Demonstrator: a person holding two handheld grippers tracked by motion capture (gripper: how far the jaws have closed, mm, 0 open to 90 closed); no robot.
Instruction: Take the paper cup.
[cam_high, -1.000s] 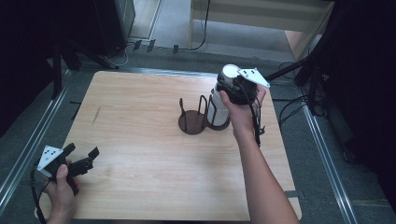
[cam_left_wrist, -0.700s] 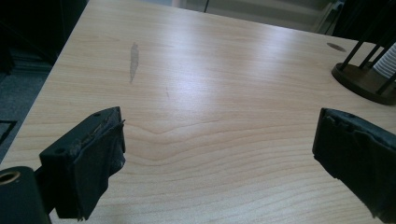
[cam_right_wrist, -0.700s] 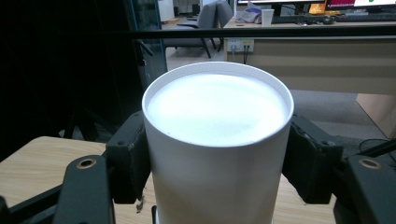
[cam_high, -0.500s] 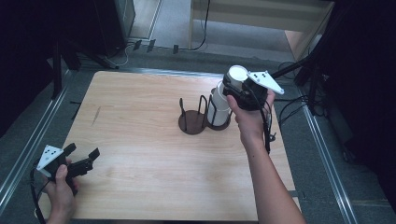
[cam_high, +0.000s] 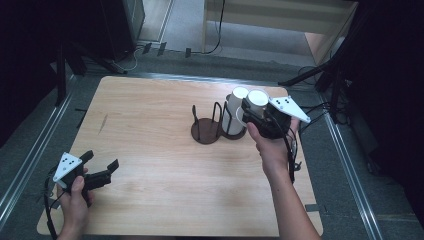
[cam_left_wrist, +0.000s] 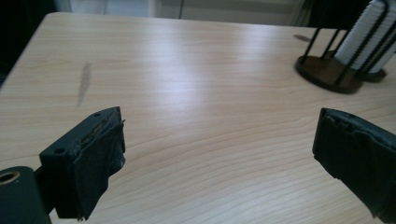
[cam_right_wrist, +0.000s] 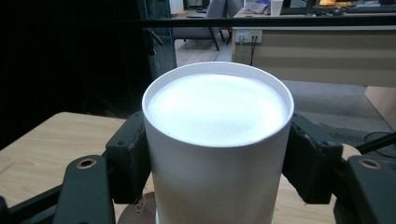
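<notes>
A white cup (cam_high: 258, 97) with its flat end up is clamped between the jaws of my right gripper (cam_high: 255, 107), just right of a white cup stack (cam_high: 233, 111) standing in a dark wire holder (cam_high: 234, 134). Beside that holder stands a second holder (cam_high: 205, 134) with nothing in it. In the right gripper view the cup (cam_right_wrist: 217, 107) sits between both pads of my right gripper (cam_right_wrist: 217, 154). My left gripper (cam_high: 101, 161) hovers open over the table's near left corner. From the left gripper view, its jaws (cam_left_wrist: 219, 154) stand wide apart, with the holder (cam_left_wrist: 327, 74) and ribbed cups (cam_left_wrist: 373, 32) far off.
The wooden table (cam_high: 150, 125) has metal rails along both sides. Cables trail off its right edge by my right forearm. A dark scuff (cam_left_wrist: 84, 84) marks the tabletop at left. A desk and cabinet stand behind the table.
My right gripper has drawn right and toward the person with one cup, so two white tops now show side by side. The left gripper has barely moved.
</notes>
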